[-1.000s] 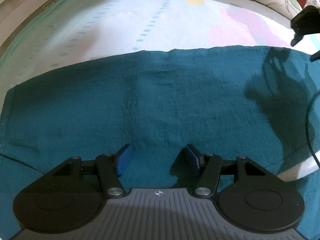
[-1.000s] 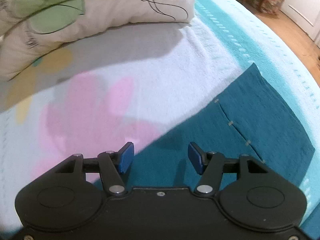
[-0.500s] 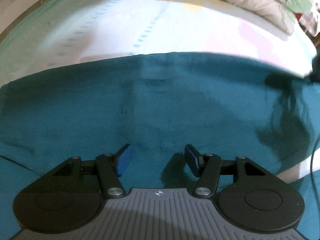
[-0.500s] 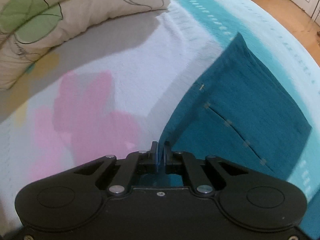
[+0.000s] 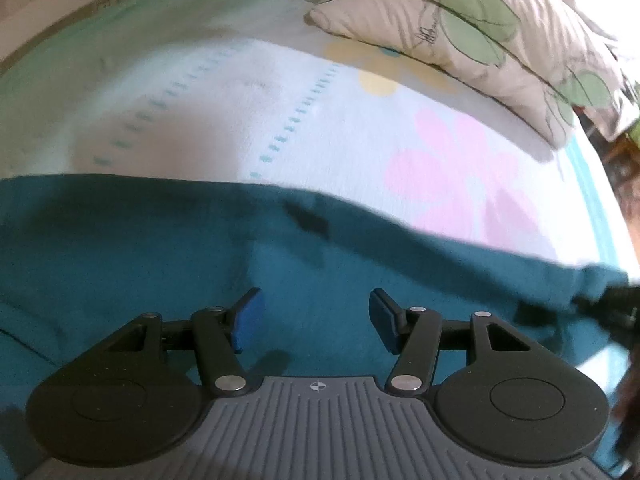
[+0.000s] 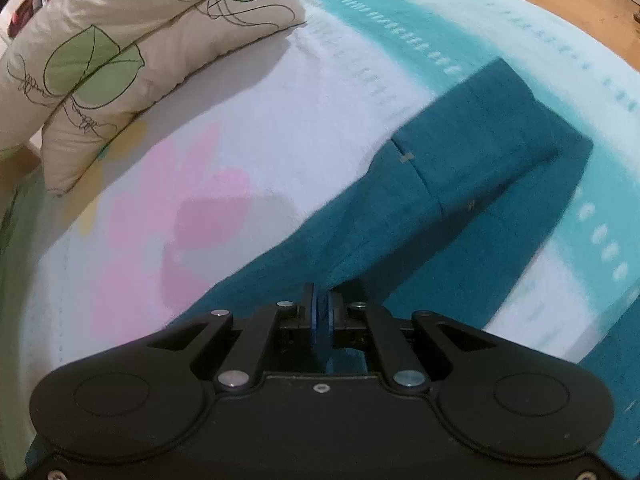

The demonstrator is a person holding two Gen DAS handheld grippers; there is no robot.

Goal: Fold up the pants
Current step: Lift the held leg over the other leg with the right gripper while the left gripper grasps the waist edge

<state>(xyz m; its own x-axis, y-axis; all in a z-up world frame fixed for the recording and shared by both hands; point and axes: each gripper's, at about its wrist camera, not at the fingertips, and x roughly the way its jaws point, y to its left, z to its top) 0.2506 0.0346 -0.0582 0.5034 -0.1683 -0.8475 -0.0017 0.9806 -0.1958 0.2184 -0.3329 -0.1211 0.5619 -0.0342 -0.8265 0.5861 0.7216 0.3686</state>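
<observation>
Left wrist view: the left gripper point(image 5: 316, 316) hangs over the teal pants point(image 5: 160, 248), its blue pads well apart and nothing between them. The pants lie spread across the bed point(image 5: 240, 120), their far edge running below the pillow point(image 5: 460, 20). With this gripper pinning nothing, the cloth under it is free to slide; a pull from the other end could drag the whole garment sideways rather than fold it, and bunch the flat part into wrinkles.

Right wrist view: the right gripper point(image 6: 322, 320) is clamped on an edge of the pants point(image 6: 472, 152), pads together with only a thin fold of teal cloth between them. The lifted section hangs slack toward the bed point(image 6: 280, 128), with a lower layer showing beside it. The bite looks shallow, so the cloth may slip out mid-carry. It may also hold only the top layer, leaving the fold crooked, its edges off line.
</observation>
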